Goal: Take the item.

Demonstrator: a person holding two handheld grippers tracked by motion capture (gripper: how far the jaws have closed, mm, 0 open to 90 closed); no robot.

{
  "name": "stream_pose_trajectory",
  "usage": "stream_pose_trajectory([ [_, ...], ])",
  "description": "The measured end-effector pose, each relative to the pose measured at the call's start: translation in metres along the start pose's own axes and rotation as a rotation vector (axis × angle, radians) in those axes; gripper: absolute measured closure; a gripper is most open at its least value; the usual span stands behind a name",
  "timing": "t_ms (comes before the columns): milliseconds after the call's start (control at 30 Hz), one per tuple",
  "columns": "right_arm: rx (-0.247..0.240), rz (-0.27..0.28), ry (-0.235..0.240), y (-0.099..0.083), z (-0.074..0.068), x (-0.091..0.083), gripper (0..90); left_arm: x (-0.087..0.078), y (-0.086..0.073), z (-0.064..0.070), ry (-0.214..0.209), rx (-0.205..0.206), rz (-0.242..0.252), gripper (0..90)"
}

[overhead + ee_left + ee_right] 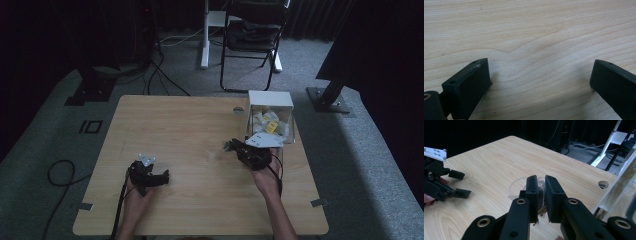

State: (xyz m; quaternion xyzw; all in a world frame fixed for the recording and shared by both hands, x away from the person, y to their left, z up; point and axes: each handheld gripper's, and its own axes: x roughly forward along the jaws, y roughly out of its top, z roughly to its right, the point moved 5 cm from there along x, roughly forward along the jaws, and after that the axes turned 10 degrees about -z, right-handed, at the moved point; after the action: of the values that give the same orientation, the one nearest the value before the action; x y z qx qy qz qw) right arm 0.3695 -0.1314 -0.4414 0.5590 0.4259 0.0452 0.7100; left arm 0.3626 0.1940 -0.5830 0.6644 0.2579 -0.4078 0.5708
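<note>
The wooden bench (190,150) carries a clear box (270,120) at two o'clock, holding pale packets and a yellow one; no writing is legible. Just beside it at seven o'clock, the right gripper (541,187) has its fingers clenched on a clear plastic packet of dark contents (540,200). At eight o'clock, the left gripper (162,177) rests low, fingers (471,82) released, wide apart.

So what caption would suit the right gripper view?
Right gripper fingers pinch a clear packet of something dark above the table.
</note>
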Motion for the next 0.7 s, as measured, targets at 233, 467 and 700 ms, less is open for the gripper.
stream_pose_trajectory([
  [233, 0.005, 0.001, 0.005, 0.0037, -0.0001, 0.0021, 81.9, 0.0000, 0.0000, 0.0000, 0.000, 0.000, 0.001, 3.6],
  [467, 0.011, -0.001, 0.008, 0.0059, -0.0004, 0.0048, 81.9, 0.0000, 0.0000, 0.0000, 0.001, 0.000, 0.000, 3.6],
  [700, 0.011, 0.000, 0.013, 0.0083, -0.0010, 0.0089, 81.8, 0.0000, 0.0000, 0.0000, 0.000, 0.001, 0.000, 3.6],
])
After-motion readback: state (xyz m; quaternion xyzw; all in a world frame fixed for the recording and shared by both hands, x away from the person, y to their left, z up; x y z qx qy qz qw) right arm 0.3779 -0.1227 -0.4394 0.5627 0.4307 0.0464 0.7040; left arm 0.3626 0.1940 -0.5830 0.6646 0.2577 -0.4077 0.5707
